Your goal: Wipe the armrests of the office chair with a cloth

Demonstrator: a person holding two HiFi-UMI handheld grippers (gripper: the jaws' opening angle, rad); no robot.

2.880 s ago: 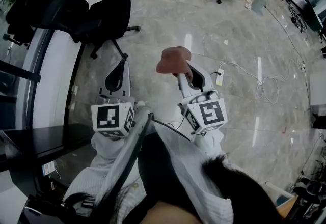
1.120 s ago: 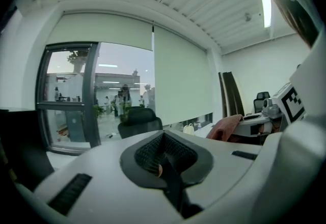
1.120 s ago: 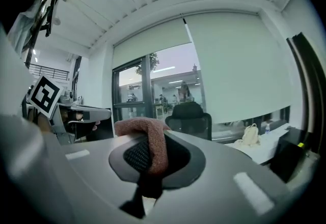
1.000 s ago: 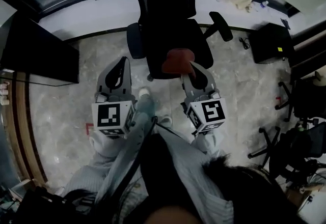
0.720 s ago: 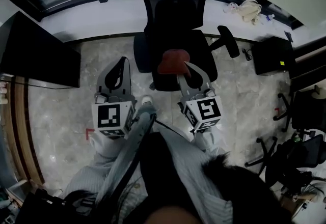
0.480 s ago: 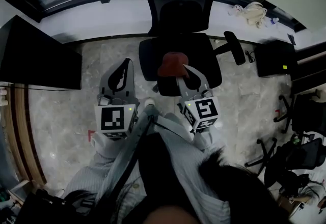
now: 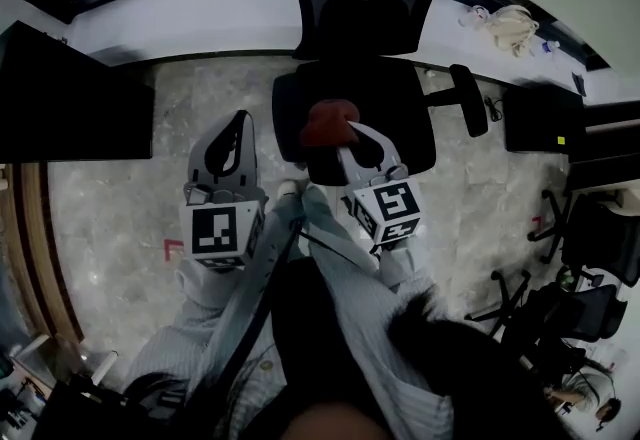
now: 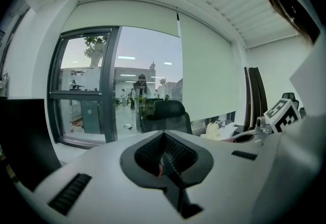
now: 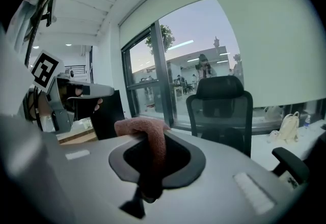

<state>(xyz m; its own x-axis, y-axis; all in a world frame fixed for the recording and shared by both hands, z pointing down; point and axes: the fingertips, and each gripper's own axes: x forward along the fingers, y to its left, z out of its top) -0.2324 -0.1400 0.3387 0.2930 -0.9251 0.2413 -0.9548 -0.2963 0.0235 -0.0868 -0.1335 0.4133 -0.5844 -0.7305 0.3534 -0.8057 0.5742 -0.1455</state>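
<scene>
Head view: black office chair (image 7: pixel 400 93) now nearer; right claw (image 7: pixel 338 136) grips rust-red cloth (image 7: pixel 326 120), left claw (image 7: pixel 239 120) closed, empty; armrests (image 7: pixel 468 100) likely next.

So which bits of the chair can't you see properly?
- Head view: the top of the office chair is cut off by the upper edge, and its wheels are hidden beneath the seat.
- Head view: the cloth in the right hand-held gripper covers part of the seat front.
- Left gripper view: the body of the left hand-held gripper hides the chair's seat and armrests.
- Right gripper view: only one armrest shows.
</scene>
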